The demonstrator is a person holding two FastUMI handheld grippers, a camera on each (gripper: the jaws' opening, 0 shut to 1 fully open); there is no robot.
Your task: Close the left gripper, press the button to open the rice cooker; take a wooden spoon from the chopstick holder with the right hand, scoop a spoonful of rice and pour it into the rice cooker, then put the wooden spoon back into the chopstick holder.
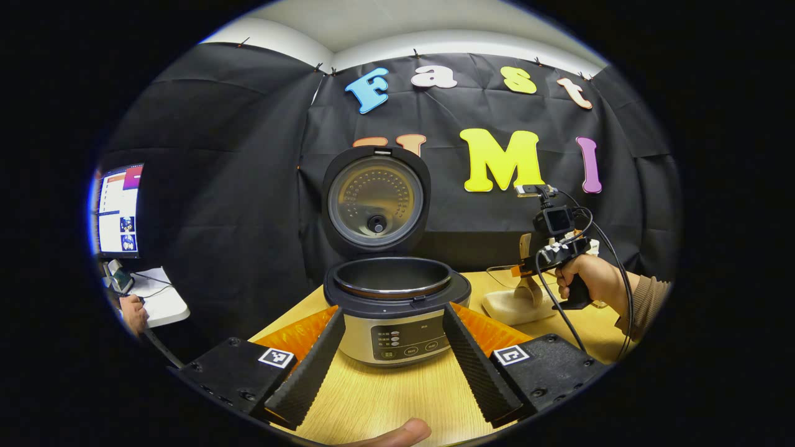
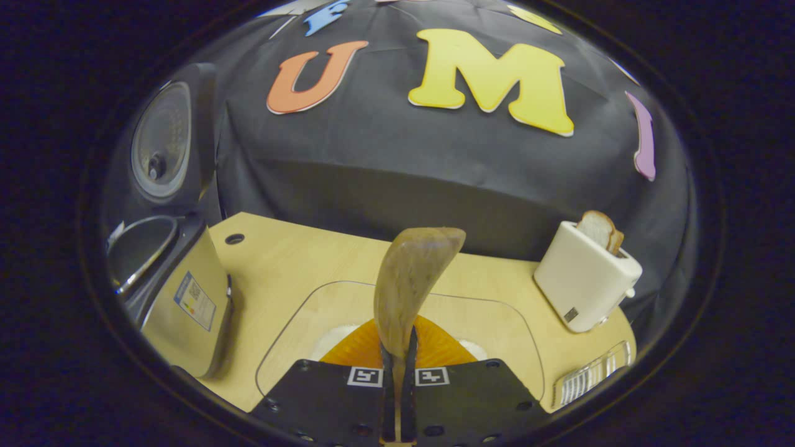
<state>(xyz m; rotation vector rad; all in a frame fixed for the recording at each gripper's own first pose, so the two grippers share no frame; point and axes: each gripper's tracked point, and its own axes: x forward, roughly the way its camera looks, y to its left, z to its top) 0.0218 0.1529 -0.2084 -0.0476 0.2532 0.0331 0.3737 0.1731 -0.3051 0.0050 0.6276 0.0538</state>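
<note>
A: Report the largest items first.

B: The tabletop (image 1: 385, 403) is light wood. The rice cooker (image 1: 397, 323) stands on it, directly ahead of the left gripper in the left gripper view. Its lid (image 1: 376, 200) is raised upright and the inner pot (image 1: 392, 276) is exposed. In the right gripper view the cooker sits at the far left edge.

A: Secondary items?

B: A white toaster (image 2: 584, 282) with a slice of bread (image 2: 598, 228) in its slot stands on the right in the right gripper view. A clear shallow container (image 2: 497, 323) lies on the tabletop just ahead of the right gripper, with white rice (image 2: 332, 338) visible inside it.

A: Left gripper status?

B: The left gripper (image 1: 392, 363) has its fingers spread wide, one to either side of the cooker's control panel, with nothing between them.

A: Right gripper status?

B: The right gripper (image 2: 398, 397) is pressed together on the handle of the wooden spoon (image 2: 410, 279). The spoon's bowl stands above the container. Whether it carries rice cannot be determined. In the left gripper view, a hand (image 1: 590, 279) holds this gripper to the right of the cooker.
</note>
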